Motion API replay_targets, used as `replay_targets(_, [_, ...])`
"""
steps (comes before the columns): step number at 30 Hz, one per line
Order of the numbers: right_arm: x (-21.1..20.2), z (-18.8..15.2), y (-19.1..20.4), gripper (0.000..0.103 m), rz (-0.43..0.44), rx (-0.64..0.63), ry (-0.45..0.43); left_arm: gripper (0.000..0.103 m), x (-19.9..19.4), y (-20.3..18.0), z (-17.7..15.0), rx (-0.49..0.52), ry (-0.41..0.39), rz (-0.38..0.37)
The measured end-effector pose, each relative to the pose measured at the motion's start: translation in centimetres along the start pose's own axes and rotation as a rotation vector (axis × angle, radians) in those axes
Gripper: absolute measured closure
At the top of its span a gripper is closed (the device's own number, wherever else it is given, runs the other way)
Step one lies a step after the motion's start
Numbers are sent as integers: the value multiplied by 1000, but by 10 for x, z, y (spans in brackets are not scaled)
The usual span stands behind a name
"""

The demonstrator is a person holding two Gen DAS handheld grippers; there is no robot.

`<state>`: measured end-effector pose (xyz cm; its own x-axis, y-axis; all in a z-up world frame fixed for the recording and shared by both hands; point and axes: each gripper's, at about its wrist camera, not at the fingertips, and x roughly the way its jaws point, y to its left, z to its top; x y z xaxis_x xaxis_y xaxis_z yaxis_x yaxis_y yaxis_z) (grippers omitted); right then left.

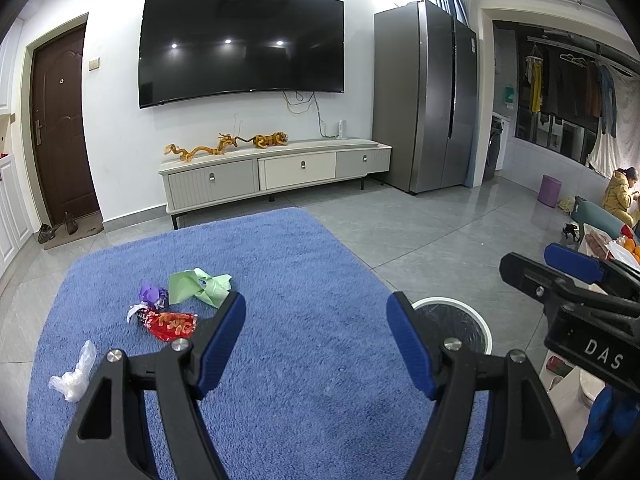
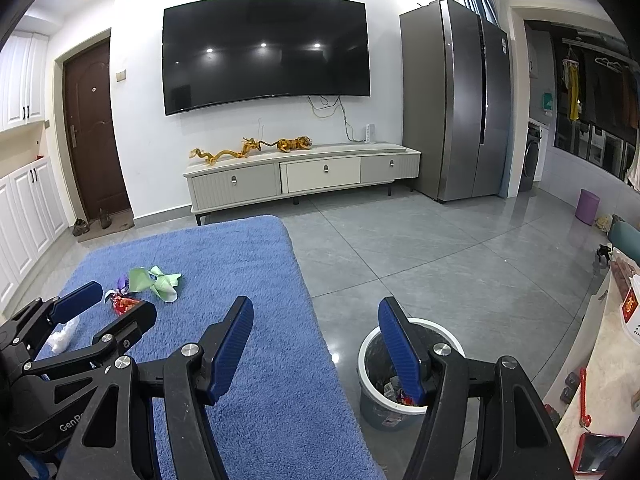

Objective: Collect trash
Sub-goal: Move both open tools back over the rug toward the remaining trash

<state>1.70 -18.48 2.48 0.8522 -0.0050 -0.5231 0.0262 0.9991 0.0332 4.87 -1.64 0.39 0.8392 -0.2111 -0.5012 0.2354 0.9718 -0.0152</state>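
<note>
Trash: four loose pieces lie together on the blue rug (image 1: 280,320), left of centre in both views, well apart from the bin.
Green wrapper (image 1: 200,286): crumpled pale green, farthest of the group from the cameras.
Purple wrapper (image 1: 151,294): small, shiny, just left of the green one.
Red wrapper (image 1: 170,324): glossy red with gold print and a white twisted end, just below the purple one.
Clear plastic (image 1: 74,376): a whitish, see-through scrap at the lower left of the left wrist view, a little apart from the rest.
Bin (image 2: 400,384): grey bucket with a white rim, on the grey tile floor (image 2: 440,248) just right of the rug's edge.
Only the right wrist view: the bin's full body and the scraps already inside it (the left wrist view gives just part of the rim and a dark liner).
Only the left wrist view: a seated person in yellow (image 1: 620,196) at the far right edge; the clear plastic whole, where the right wrist view half hides it behind the other gripper.
Left gripper (image 1: 316,334): jaws parted fairly wide, blue pads bare, holding nothing and hanging over bare rug.
Right gripper (image 2: 316,344): jaws likewise apart and empty, its right pad lying in front of the bin in the picture (contact cannot be told).
</note>
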Motion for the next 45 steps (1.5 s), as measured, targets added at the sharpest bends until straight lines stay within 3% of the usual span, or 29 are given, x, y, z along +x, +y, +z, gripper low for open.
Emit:
replay_targets(33, [4,-1,-2,41,11,-4,11,31,3,0,-6,18,9,-3])
replay_targets(39, [11,0,12,40,27,-43,33,31,3,25,-10,0,10,21])
replay_targets(45, [31,0,34,40,96,-73,74,31,3,86,-25,-23,9,109])
